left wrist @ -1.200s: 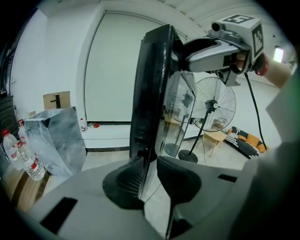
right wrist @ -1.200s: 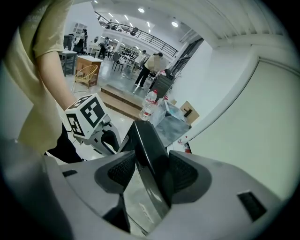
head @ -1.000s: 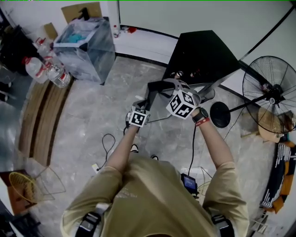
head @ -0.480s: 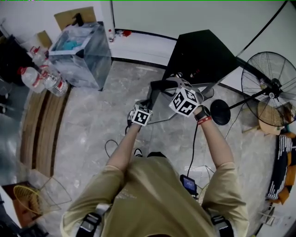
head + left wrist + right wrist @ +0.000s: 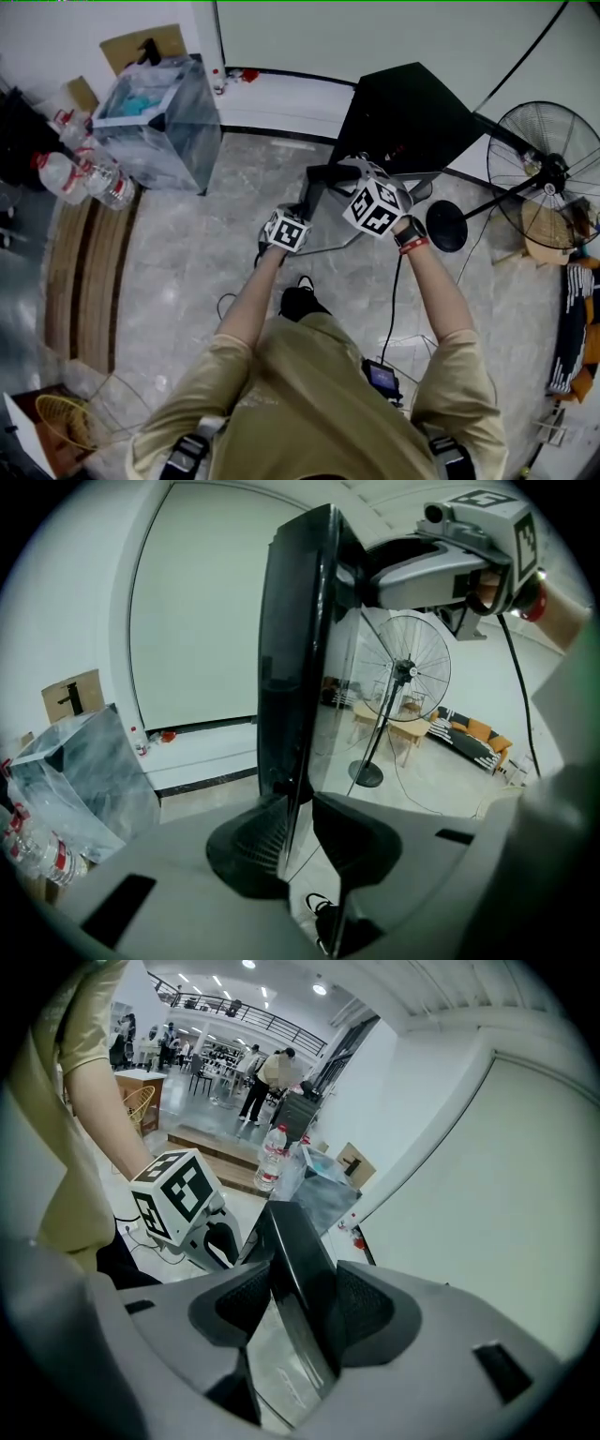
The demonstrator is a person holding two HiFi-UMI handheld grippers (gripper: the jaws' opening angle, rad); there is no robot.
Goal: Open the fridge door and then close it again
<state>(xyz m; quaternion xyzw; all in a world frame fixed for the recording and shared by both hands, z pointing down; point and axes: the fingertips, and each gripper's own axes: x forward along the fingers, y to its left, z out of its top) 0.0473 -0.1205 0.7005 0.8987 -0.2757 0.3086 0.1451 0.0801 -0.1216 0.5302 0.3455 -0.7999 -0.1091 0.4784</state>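
The black fridge [image 5: 408, 112] stands ahead of me with its glass door [image 5: 319, 178] swung out toward me. My left gripper [image 5: 298, 211] is shut on the door's free edge, lower down. In the left gripper view the dark door frame [image 5: 295, 649] runs up from between the pads of my left gripper [image 5: 298, 841]. My right gripper [image 5: 352, 172] is shut on the same door higher up, near its top corner. In the right gripper view the black door edge [image 5: 295, 1251] sits pinched in my right gripper [image 5: 302, 1302], with the left gripper's cube [image 5: 178, 1194] just below.
A clear plastic bin [image 5: 155, 112] and water bottles [image 5: 80, 173] stand at the left by a wooden step [image 5: 89, 272]. A standing fan [image 5: 548, 173] with a round base [image 5: 445, 230] is to the right of the fridge. Cables lie on the marble floor, and a wire basket [image 5: 61, 422] sits at lower left.
Both grippers, still clamped on the door edge, have shifted slightly right in the head view. My foot has stepped forward and now shows under my arms.
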